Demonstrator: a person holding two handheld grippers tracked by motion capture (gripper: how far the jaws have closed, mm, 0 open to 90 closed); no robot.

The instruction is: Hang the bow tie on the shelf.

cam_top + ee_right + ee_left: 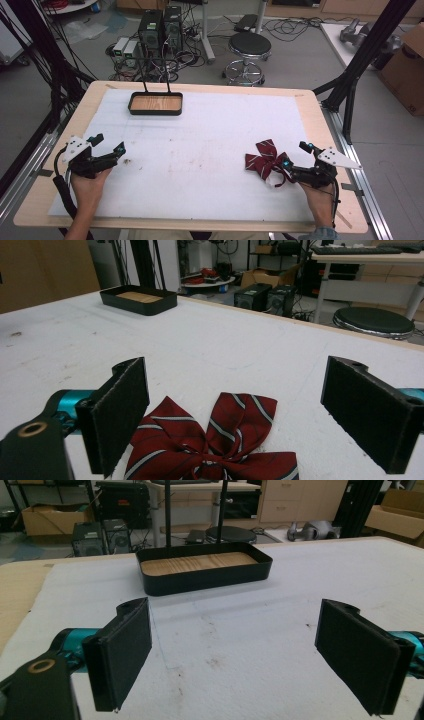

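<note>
White padding covers the counter (200,150); a soft, light bow tie (215,450) lies between the released right tongs (240,415), best pinched at its knot; left tongs (245,655) are spread, empty.

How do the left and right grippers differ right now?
The left gripper has bare white mat between its jaws; the right gripper straddles the dark red striped bow tie. The left points toward the black wood-bottomed tray straight ahead; for the right, the tray sits far off to the side. Both are open, low over the table.
</note>
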